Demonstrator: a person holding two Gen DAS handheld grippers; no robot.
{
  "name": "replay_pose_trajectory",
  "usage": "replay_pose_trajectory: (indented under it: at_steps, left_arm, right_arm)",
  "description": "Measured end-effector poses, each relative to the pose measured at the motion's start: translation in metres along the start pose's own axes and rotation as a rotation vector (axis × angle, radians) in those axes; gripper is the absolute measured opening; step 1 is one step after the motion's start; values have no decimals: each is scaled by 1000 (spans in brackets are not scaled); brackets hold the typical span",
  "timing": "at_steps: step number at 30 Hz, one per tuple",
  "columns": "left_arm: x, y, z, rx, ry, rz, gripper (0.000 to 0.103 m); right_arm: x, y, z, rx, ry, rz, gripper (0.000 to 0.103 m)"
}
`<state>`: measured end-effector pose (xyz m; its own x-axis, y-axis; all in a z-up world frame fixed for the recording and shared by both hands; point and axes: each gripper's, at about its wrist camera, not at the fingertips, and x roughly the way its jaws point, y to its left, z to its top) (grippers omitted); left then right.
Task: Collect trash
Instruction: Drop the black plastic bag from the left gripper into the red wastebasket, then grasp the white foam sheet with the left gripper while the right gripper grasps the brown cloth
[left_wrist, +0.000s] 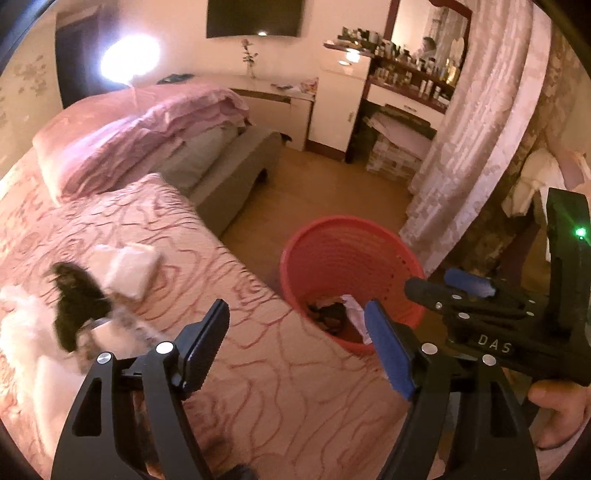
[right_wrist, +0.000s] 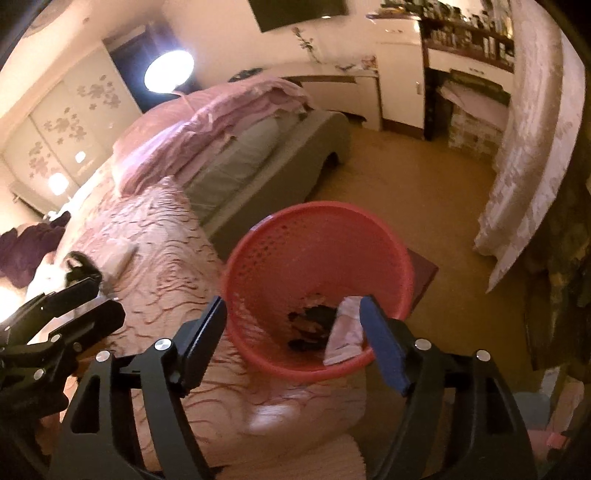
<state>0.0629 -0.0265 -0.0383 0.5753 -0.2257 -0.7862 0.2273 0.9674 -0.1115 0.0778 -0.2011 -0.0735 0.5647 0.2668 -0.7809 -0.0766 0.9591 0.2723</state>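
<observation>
we are holding both grippers empty, jaws apart: left gripper (left_wrist: 297, 345) nearer the white tissue (left_wrist: 127, 267) on the bed (left_wrist: 258, 369), up-left; right gripper (right_wrist: 293, 343) over the red basket (right_wrist: 258, 258).

walls: cream, dark screen (left_wrist: 255, 16) mounted high | floor (left_wrist: 325, 184): tan | bed (left_wrist: 122, 229): pink patterned cover, folded pink quilt (left_wrist: 147, 125) | white cabinet (left_wrist: 336, 107), cluttered dresser with mirror (left_wrist: 424, 70) | lace curtain (left_wrist: 476, 122) at right | round lamp (left_wrist: 129, 59) glaring

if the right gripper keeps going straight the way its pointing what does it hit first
Most likely the inside of the red basket: the open, empty right gripper points down into its mouth, toward the dark scraps and pale wrapper at the bottom. Depth is hard to judge.
</observation>
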Motion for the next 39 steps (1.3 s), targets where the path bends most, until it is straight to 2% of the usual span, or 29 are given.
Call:
replay_pose_trajectory:
  at_steps: [6, 13, 19, 22, 27, 32, 39]
  left_arm:
    - [-37, 32, -9, -50, -40, 38, 75]
    - [-85, 87, -21, -141, -110, 149, 79]
    - [-102, 129, -43, -206, -113, 229, 80]
    - [-100, 136, -58, -209, -90, 232, 80]
    - [-84, 140, -77, -183, -43, 181, 80]
    - [-69, 134, -79, -141, -18, 179, 80]
    - [-56, 135, -86, -140, 5, 148, 79]
  right_arm:
    - [-4, 30, -3, -56, -3, 57, 75]
    - [-1, 57, -5, -103, 16, 107, 76]
    - [5, 69, -7, -120, 37, 129, 76]
    - [6, 74, -8, -128, 43, 136, 76]
    - [8, 82, -9, -145, 59, 149, 76]
    - [5, 95, -10, -176, 63, 168, 77]
    - [4, 113, -14, -226, 83, 208, 77]
